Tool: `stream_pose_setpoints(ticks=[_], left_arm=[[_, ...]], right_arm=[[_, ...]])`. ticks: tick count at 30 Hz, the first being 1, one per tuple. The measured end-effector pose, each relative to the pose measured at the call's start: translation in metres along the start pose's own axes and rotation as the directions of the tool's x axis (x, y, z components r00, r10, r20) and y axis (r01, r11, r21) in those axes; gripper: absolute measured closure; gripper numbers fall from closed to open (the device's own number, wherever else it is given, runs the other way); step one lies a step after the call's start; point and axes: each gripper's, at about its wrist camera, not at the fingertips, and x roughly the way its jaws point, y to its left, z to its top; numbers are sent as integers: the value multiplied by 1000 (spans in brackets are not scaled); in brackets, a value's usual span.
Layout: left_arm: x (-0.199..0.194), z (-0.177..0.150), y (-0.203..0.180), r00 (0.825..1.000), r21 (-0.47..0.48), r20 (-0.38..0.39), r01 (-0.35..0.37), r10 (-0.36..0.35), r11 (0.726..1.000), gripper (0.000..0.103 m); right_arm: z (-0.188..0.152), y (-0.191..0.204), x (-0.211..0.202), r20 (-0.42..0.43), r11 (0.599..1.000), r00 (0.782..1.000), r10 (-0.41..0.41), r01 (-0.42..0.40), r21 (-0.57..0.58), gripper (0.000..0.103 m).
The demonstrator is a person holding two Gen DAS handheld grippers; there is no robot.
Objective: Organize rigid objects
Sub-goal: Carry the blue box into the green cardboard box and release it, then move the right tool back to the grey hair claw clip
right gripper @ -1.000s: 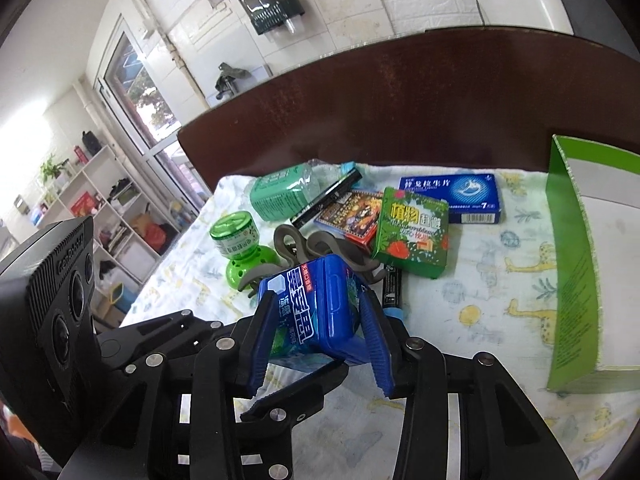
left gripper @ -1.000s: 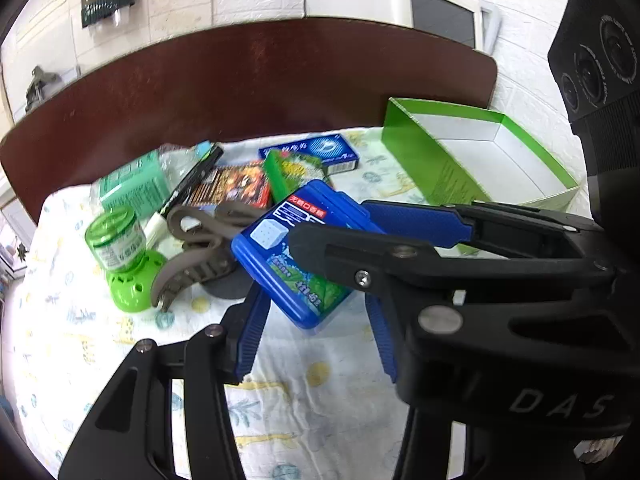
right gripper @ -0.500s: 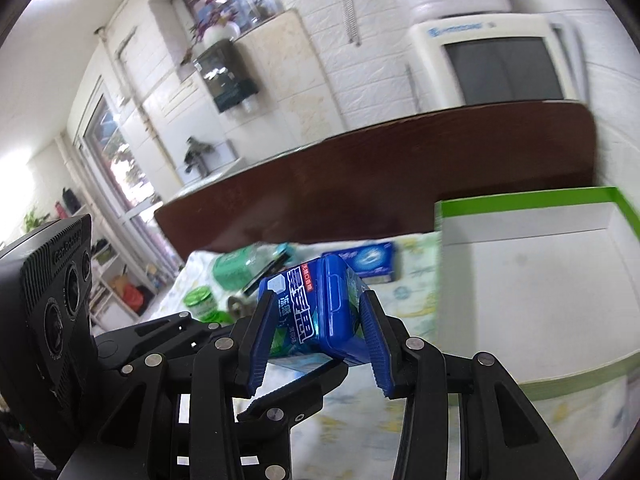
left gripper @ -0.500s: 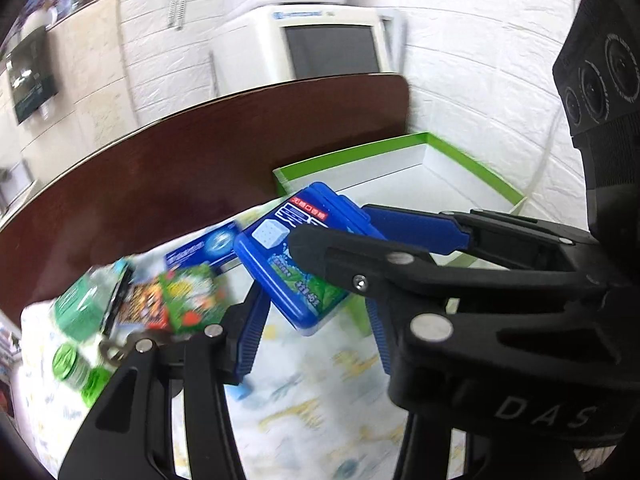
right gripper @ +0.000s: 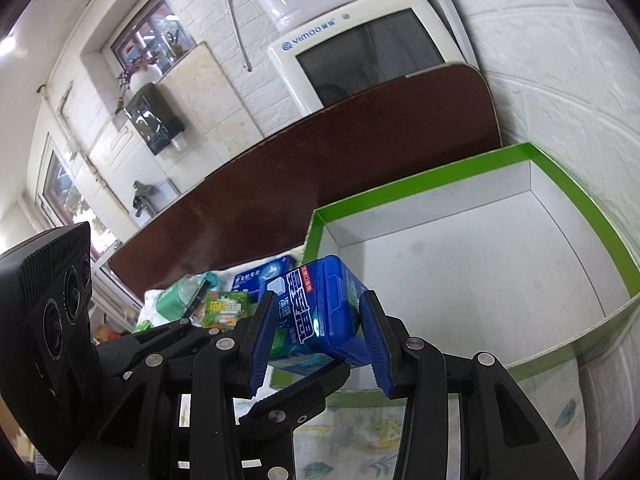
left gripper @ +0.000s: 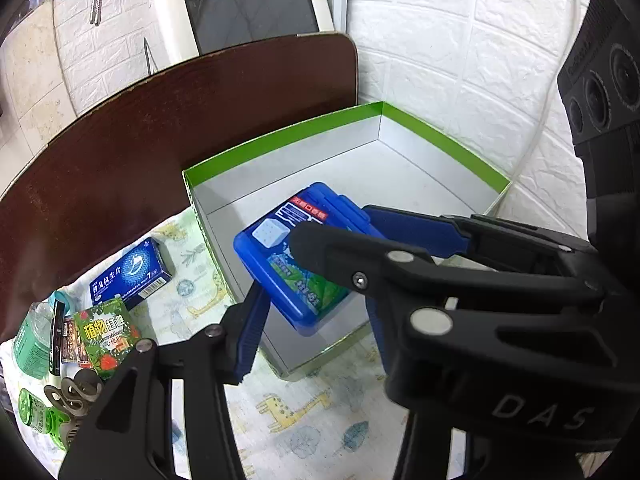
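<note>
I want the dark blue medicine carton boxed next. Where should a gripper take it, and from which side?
Grip the dark blue medicine carton across its two long side faces, coming from above. It lies flat on the cloth, broad face up, with open space around those sides.

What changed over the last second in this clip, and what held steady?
The blue gum case was carried away from the clutter, from above the patterned cloth to over the near corner of the green-rimmed box, which looks empty. The right claw stays shut on it throughout; the left claw is open around it as before. The blue medicine box and green carton lie unmoved.
</note>
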Motion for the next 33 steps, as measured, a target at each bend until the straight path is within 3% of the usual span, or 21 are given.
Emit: stream_pose_setpoints(ticks=[5, 23, 26, 28, 33], left_arm=[[10, -3, 3, 999, -17, -35, -12, 11, 1000, 55], [10, -5, 8, 999, -21, -34, -10, 9, 1000, 54], [7, -8, 9, 1000, -12, -21, -15, 15, 1000, 52], [4, -10, 9, 999, -1, -7, -53, 53, 999, 41], [-6, -16, 15, 999, -19, 11, -53, 53, 998, 40]], right_arm=[[-4, -9, 12, -31, 1000, 999, 18, -18, 17, 58], [-13, -9, 28, -77, 1000, 997, -10, 11, 17, 58], [-15, -11, 29, -91, 999, 996, -12, 15, 32, 58], [-16, -12, 28, -94, 999, 996, -4, 7, 37, 58], [-17, -14, 26, -101, 999, 995, -10, 14, 44, 58]])
